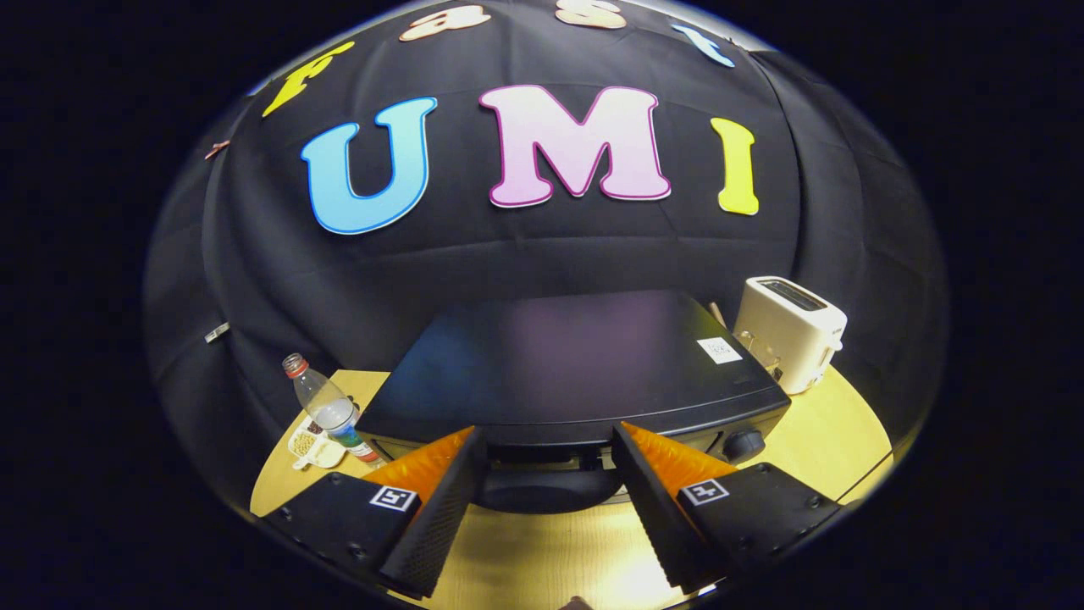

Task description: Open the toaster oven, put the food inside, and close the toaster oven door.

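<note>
water bottle (326, 407): stands at about ten o'clock from the hand-held gripper, off the toaster oven's left side, on the desk (542, 559).
small tray (315, 446): sits at the bottle's foot, holding small pale pieces; whether this is the food for the task I cannot tell.
hand-held gripper (546, 517): released, its two fingers spread wide with nothing between them but bare desk and the oven's front edge; neither finger touches the oven.
toaster oven (576, 364): dead ahead at twelve o'clock, just beyond the fingertips, seen from above so that its flat black top takes most of the sight.
oven long axis: runs nine to three o'clock, square across the line of the fingers.
oven door (550, 487): faces the gripper; a dark rounded shape under the front lip lies between the fingers and looks like the handle or door edge, though it is too shadowed to be sure. The door appears closed.
oven knob (743, 444): at about two o'clock, right end of the front panel.
white toaster (789, 330): further off at two o'clock, behind the oven's right corner.
coming move: judged from this, a short reach straight forward and down to the door's top edge.
</note>
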Demonstrator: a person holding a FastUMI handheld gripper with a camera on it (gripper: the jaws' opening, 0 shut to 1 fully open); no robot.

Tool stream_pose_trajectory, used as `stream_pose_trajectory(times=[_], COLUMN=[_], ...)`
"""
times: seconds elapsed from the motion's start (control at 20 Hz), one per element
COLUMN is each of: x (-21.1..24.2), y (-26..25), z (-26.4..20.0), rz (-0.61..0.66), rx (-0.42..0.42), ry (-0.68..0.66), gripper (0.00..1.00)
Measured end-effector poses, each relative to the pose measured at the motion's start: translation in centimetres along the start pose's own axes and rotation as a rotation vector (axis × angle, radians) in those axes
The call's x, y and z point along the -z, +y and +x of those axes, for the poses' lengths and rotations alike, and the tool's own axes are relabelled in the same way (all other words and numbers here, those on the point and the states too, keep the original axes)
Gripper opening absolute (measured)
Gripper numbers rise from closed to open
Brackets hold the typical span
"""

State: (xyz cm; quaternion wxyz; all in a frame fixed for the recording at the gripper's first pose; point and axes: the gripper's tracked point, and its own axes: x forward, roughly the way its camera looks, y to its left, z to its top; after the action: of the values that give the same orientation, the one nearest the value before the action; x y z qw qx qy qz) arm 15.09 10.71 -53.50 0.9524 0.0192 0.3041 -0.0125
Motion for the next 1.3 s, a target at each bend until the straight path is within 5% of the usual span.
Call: stream_pose_trajectory(times=[0.65, 1.3], x=[4.1, 15.7], y=[-0.4, -1.6], z=[-3.5, -7.8], rz=[-0.081, -0.101], rx=[0.028, 0.005], ry=[0.040, 0.349], gripper=[0.97, 0.97])
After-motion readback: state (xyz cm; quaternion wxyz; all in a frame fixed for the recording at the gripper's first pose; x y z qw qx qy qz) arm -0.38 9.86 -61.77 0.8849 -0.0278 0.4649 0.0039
